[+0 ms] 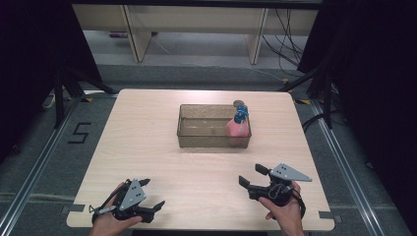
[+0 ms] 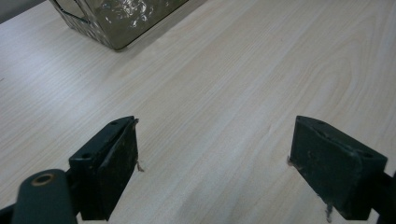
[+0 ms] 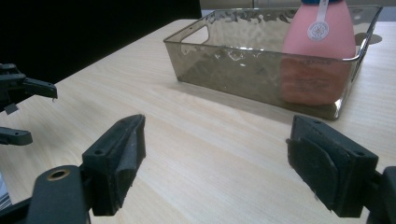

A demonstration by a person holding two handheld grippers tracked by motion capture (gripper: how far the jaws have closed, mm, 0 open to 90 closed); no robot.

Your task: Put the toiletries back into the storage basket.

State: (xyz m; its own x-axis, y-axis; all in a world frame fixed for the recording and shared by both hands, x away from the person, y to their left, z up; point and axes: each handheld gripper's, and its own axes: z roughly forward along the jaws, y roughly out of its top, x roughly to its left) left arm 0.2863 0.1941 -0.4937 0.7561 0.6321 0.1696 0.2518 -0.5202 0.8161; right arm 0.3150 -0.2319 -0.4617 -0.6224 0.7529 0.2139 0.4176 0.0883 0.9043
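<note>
Item: pink bottle (image 1: 237,129); blue top; standing upright in the right end of the tray (image 1: 189,132), just right of centre in the high view; a small dark round thing shows at the tray's far right corner, too small to tell what it is; in the right gripper view the bottle (image 3: 319,51) sits at the upper right of the frame, seen through the tray's (image 3: 219,60) smoky clear wall, a round white label near its neck.

Item: tray; rectangular, tinted, rippled walls, a handle cut-out in the short end; otherwise bare inside as far as the pictures show; one corner (image 2: 116,18) appears at the upper left of the left gripper view.

Item: left gripper (image 1: 150,194); lower left of the high view, low over the table (image 1: 147,147), well apart from the tray; jaws spread wide with bare wood between them; nothing held.

Item: right gripper (image 1: 251,176); lower right of the high view, pointed toward the tray; jaws likewise wide apart; nothing held; its own view looks straight at the tray and bottle.

Status: judged from this layout, the bottle is either already set in the tray or not yet taken out; which one cannot be told; both hands sit at the near edge, empty, neither reaching; no grasp is in progress; any further handling of the bottle would start with the right gripper, which is nearer to it.
</note>
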